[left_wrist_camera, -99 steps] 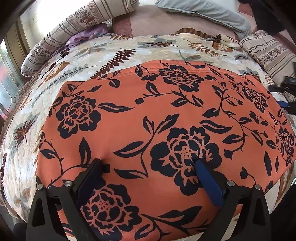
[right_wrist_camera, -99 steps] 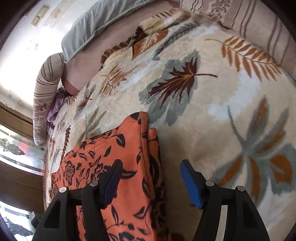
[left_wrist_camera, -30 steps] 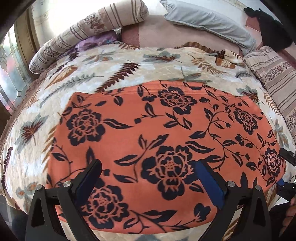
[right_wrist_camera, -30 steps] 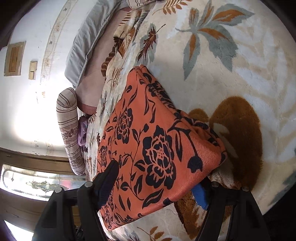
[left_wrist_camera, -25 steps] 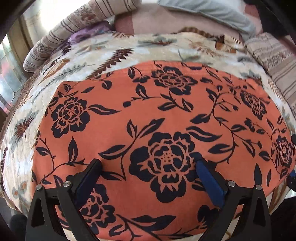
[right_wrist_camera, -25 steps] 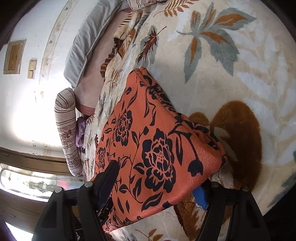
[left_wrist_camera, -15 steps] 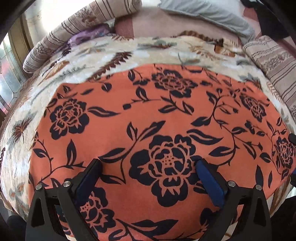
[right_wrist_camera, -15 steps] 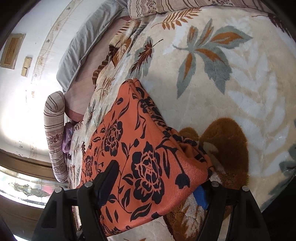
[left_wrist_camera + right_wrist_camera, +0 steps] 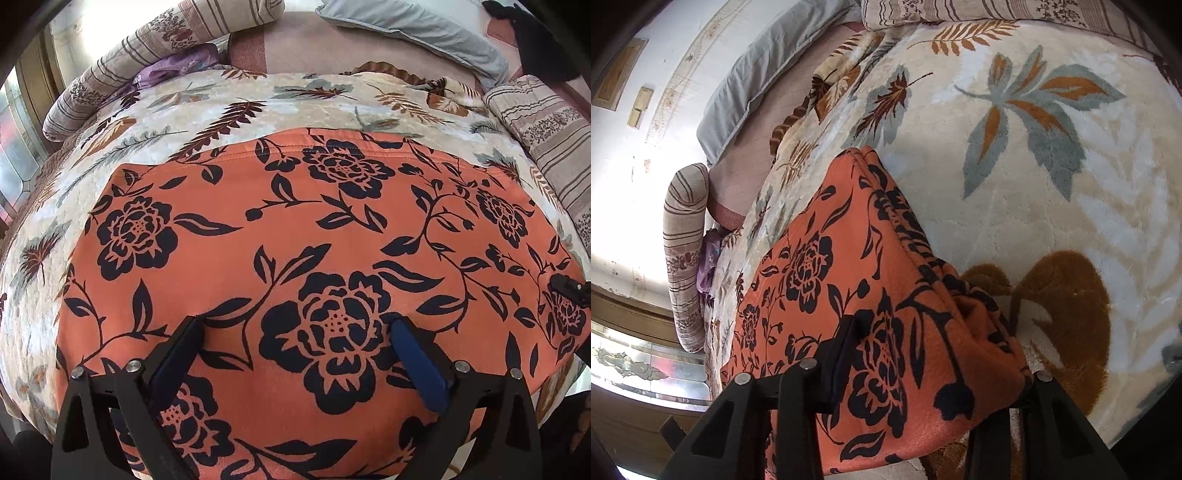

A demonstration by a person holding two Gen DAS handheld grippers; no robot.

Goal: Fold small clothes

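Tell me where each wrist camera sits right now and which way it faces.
Left wrist: low over the near edge of the orange black-flowered cloth, facing across the leaf-patterned blanket to the striped bolster; left gripper spread wide.
Right wrist: at the cloth's right end, looking along it; right gripper, cloth between its fingers, far finger hidden.
Shared: cloth, blanket, grey pillow.

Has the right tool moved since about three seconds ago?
Yes. The right tool was beside the orange floral garment's edge over bare leaf-print blanket; now its jaws straddle the garment's near corner, with one finger under the cloth.
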